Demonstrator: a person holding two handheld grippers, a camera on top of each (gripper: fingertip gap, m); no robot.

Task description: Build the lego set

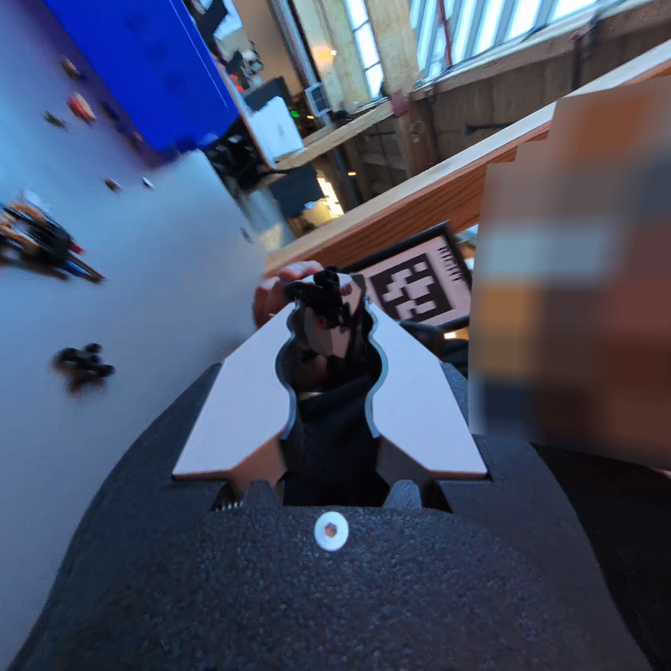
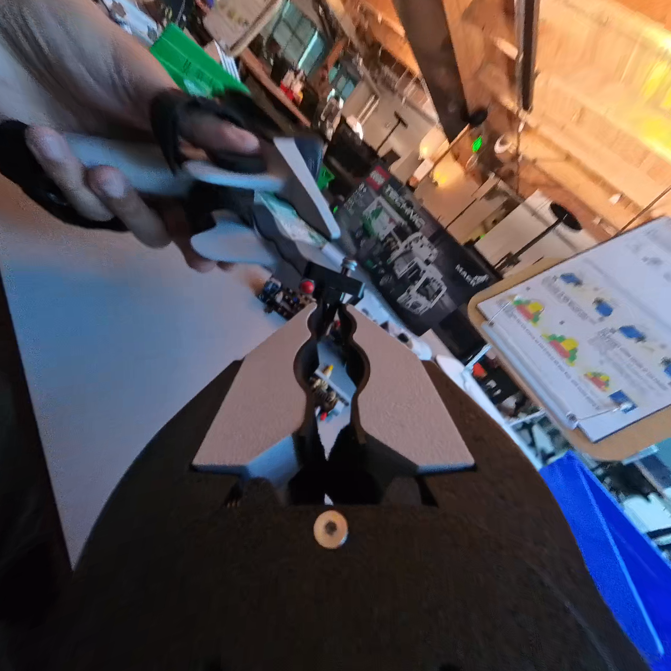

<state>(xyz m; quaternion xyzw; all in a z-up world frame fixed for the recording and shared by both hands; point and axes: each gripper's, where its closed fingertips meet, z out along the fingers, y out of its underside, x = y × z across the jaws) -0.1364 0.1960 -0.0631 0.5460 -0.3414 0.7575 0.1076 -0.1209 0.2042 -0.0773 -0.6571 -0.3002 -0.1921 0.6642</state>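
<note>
Both grippers meet in the air over the white table (image 1: 152,297). My left gripper (image 1: 332,305) has its beige fingers a little apart around a small black lego assembly (image 1: 317,294). It also shows in the right wrist view (image 2: 319,247), held by a hand, with the assembly (image 2: 336,281) at its tip. That assembly carries a grey pin and has a red ball beside it. My right gripper (image 2: 330,308) is nearly closed on a thin black part hanging from the assembly. Its fingers (image 1: 336,337) point back at me in the left wrist view.
Loose black pieces (image 1: 83,363) and a partial build (image 1: 36,236) lie on the table. A blue bin (image 1: 145,72) stands at the back. A lego box (image 2: 410,261), an instruction sheet on a clipboard (image 2: 581,326) and a blue bin (image 2: 599,526) are on the right. The tips of both grippers are at nearly the same place.
</note>
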